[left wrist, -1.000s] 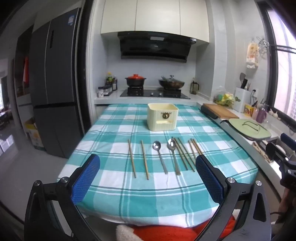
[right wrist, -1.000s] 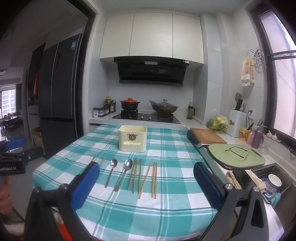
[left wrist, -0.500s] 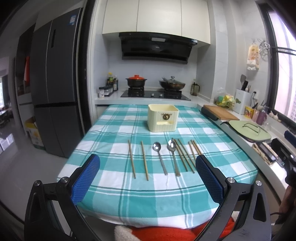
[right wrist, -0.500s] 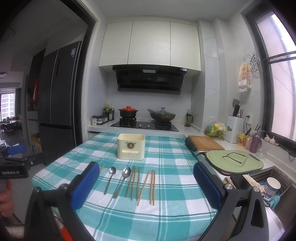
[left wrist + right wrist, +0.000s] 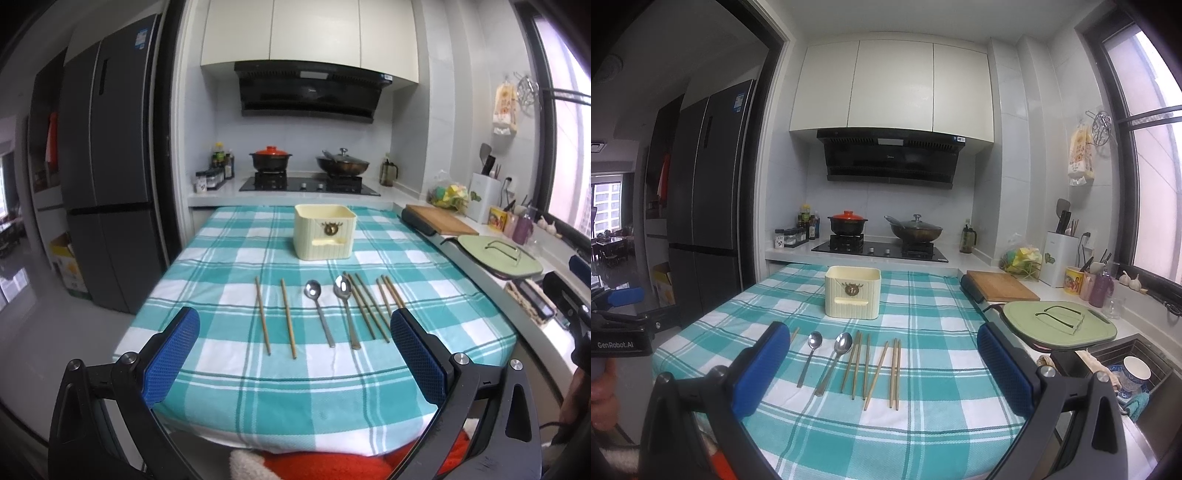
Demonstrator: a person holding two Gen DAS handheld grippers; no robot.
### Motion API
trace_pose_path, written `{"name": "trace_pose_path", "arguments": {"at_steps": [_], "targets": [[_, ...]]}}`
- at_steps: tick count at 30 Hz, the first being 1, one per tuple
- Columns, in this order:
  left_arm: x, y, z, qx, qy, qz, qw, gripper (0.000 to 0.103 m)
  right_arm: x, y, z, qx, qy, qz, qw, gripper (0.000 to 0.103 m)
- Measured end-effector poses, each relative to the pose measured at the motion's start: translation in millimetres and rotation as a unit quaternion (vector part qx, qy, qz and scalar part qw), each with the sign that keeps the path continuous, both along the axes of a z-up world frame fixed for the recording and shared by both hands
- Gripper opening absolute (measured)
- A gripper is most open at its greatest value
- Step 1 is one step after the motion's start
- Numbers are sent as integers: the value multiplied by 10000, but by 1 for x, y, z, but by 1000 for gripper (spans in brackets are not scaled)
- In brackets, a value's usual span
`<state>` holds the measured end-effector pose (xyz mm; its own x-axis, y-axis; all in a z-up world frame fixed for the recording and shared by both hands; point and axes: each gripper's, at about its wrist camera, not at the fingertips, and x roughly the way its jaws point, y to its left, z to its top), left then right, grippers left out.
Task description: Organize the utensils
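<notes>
On the teal checked tablecloth [image 5: 229,273] lie two metal spoons [image 5: 320,314] [image 5: 809,356] and several wooden chopsticks [image 5: 275,317] [image 5: 875,369] in a row. Behind them stands a cream utensil holder [image 5: 324,236] [image 5: 852,291], empty as far as I can see. My left gripper [image 5: 294,354] hangs open over the table's near edge, short of the utensils. My right gripper [image 5: 882,365] is open too, held above the near right part of the table. Nothing is between either pair of blue fingers [image 5: 171,354] [image 5: 1004,365].
A wooden board [image 5: 1001,290] and a green lidded pan [image 5: 1058,325] sit on the counter to the right, with a sink [image 5: 1126,365] holding a bowl. Stove with pots [image 5: 306,166] at the back. A dark fridge [image 5: 110,184] stands on the left.
Both grippers have risen and tilted slightly, so the table sits lower in each view. The utensils and holder have not moved. Both grippers stay open.
</notes>
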<state>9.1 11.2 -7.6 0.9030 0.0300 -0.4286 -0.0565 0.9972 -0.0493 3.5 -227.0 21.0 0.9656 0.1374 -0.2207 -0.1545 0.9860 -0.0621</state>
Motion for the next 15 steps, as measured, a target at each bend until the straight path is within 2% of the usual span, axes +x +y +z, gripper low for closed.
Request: {"name": "trace_pose_path", "arguments": {"at_steps": [15], "targets": [[8, -1, -2, 70, 74, -29, 9999, 103, 3, 1, 0, -61, -31, -15, 10000, 103]]}}
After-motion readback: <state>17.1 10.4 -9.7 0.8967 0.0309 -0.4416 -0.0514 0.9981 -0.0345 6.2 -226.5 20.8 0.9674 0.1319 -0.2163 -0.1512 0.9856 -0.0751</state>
